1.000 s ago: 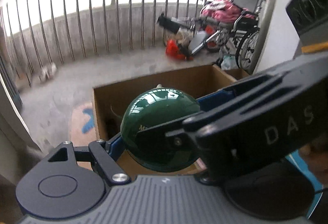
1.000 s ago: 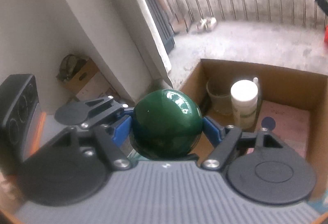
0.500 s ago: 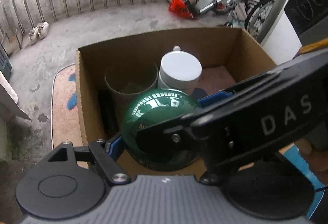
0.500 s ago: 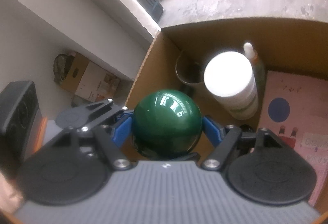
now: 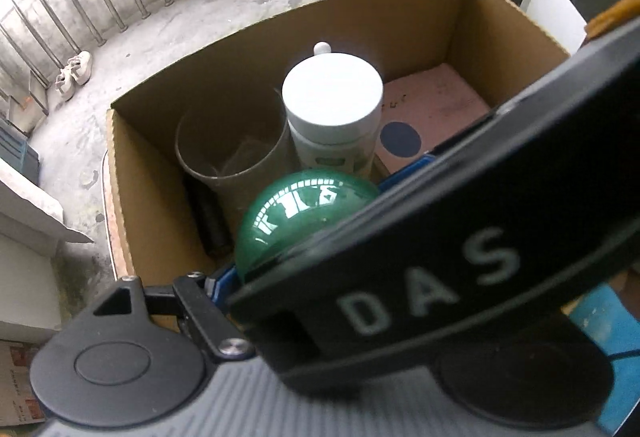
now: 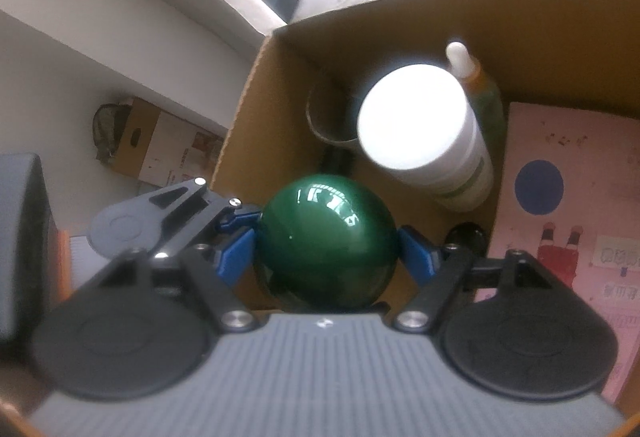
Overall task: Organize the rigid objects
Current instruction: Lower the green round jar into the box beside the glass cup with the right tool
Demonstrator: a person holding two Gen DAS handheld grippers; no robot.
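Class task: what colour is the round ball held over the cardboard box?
Dark glossy green. The ball shows best in the right wrist view.

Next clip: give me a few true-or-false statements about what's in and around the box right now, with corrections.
1. A white-lidded container stands upright in the cardboard box. True.
2. The ball is red. False: it is glossy dark green.
3. A pink printed sheet lies on the box floor. True.
4. The pale shoes sit inside the box. False: they are on the concrete floor by the railing.
5. The box is taped shut. False: its top is open.
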